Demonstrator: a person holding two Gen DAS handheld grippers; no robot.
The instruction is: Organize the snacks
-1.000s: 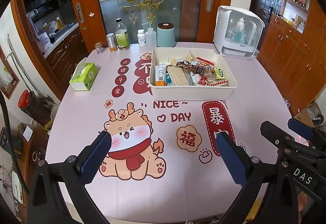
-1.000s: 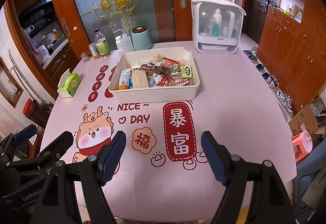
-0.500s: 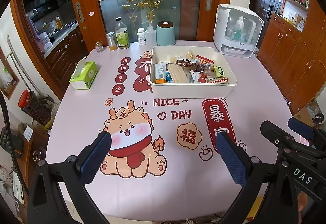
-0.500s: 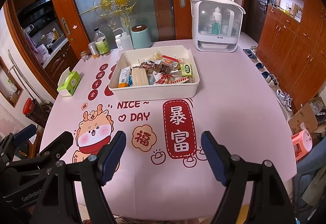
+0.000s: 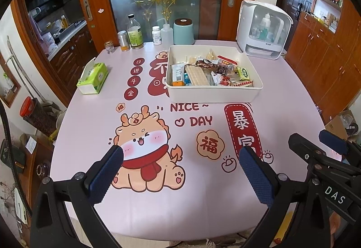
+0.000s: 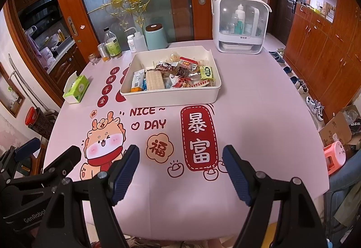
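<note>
A white rectangular bin (image 5: 212, 94) (image 6: 171, 96) stands at the far middle of the pink table and holds several wrapped snacks, among them a beige wafer pack (image 5: 195, 75) (image 6: 154, 80) and a green packet (image 5: 243, 73) (image 6: 207, 72). My left gripper (image 5: 180, 157) is open and empty over the near part of the table, above the dragon print. My right gripper (image 6: 181, 157) is open and empty, also near the front edge. Each gripper shows at the edge of the other's view. Both are well short of the bin.
A green tissue box (image 5: 92, 77) (image 6: 76, 88) lies at the left. Bottles, a can and a teal canister (image 5: 183, 31) (image 6: 156, 36) line the far edge. A white sterilizer cabinet (image 5: 264, 29) (image 6: 240, 23) stands far right. Shoes and a pink stool (image 6: 335, 156) are on the floor at the right.
Both grippers have drawn back slightly and risen; the bin looks a little farther off. Both stay open and empty.
</note>
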